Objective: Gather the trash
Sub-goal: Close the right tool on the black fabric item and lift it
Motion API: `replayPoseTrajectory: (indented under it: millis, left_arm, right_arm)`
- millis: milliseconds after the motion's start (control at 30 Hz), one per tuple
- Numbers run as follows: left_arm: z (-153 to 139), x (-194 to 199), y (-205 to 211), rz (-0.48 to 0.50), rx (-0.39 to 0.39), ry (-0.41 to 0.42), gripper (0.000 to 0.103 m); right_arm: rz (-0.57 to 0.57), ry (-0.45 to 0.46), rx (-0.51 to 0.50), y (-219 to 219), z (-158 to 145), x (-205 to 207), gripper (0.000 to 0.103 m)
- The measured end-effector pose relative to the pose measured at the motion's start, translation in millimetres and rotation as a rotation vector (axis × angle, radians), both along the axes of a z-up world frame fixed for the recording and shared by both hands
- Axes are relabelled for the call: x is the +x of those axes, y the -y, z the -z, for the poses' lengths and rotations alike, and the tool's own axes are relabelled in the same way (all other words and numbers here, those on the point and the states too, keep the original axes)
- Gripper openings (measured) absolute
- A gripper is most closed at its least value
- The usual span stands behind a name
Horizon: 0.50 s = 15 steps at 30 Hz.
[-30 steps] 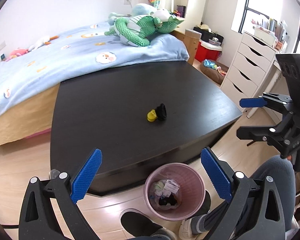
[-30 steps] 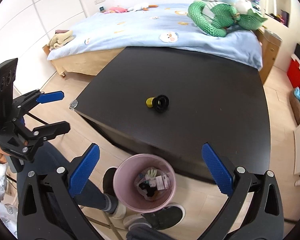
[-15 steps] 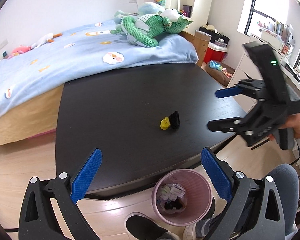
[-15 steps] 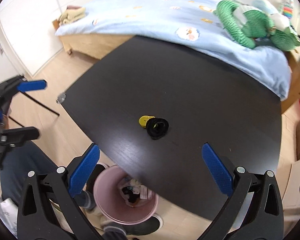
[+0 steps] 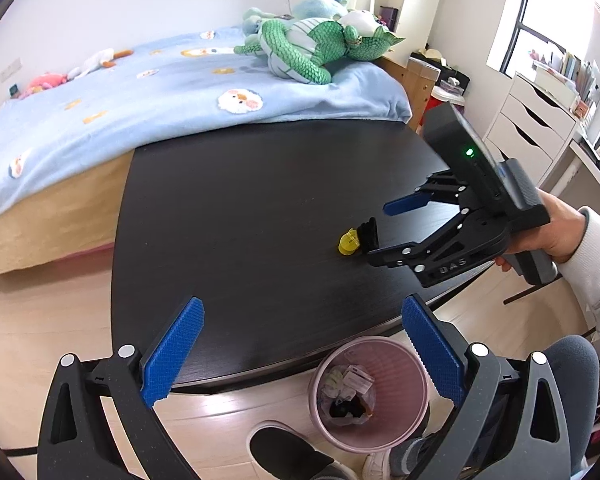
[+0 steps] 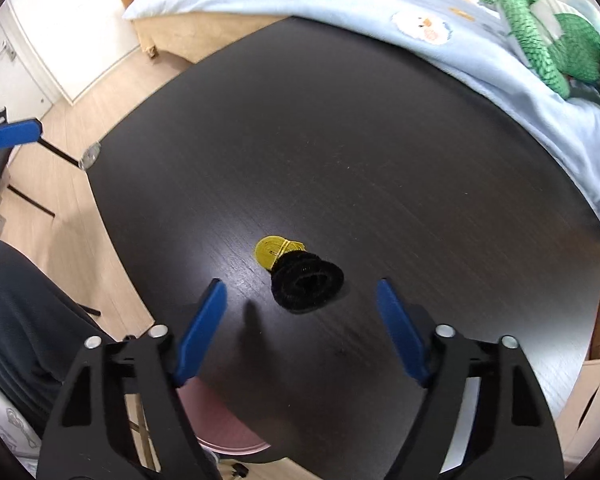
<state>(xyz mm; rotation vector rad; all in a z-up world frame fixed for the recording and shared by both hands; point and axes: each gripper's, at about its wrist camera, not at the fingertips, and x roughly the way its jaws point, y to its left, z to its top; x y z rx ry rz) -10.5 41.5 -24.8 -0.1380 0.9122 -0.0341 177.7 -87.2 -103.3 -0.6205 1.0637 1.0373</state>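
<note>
Dark wooden table (image 6: pixel 380 128) beside bed. Black fuzzy ring with yellow round tag (image 6: pixel 300 276) lay mid-table, straight ahead of right gripper (image 6: pixel 300 320), spread wide, nearer. Left gripper (image 5: pixel 300 354) spread, held back over pink plastic bin (image 5: pixel 412 408).

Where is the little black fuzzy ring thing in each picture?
Left wrist view: the black fuzzy ring sits right of centre on the dark table, partly hidden by the right gripper, which is open around it.
Right wrist view: the ring lies just below centre, ahead of the open blue fingers.
Shared landmark: the yellow piece touching the ring.
</note>
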Motion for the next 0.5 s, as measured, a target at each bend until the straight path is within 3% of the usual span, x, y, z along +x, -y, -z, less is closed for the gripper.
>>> replayPoseTrajectory:
  millis: [233,500]
  left_arm:
    - [-0.6,2.1,-1.5,0.003,-0.020,0.006,0.095]
    - [0.3,2.0,-0.3,0.009,-0.018,0.003,0.095]
  right_arm:
    - [-0.014,-0.003,-0.007,-7.4,8.5,4.6,0.065]
    - [-0.019,-0.005,-0.022,-6.9,11.2,4.8,0.036]
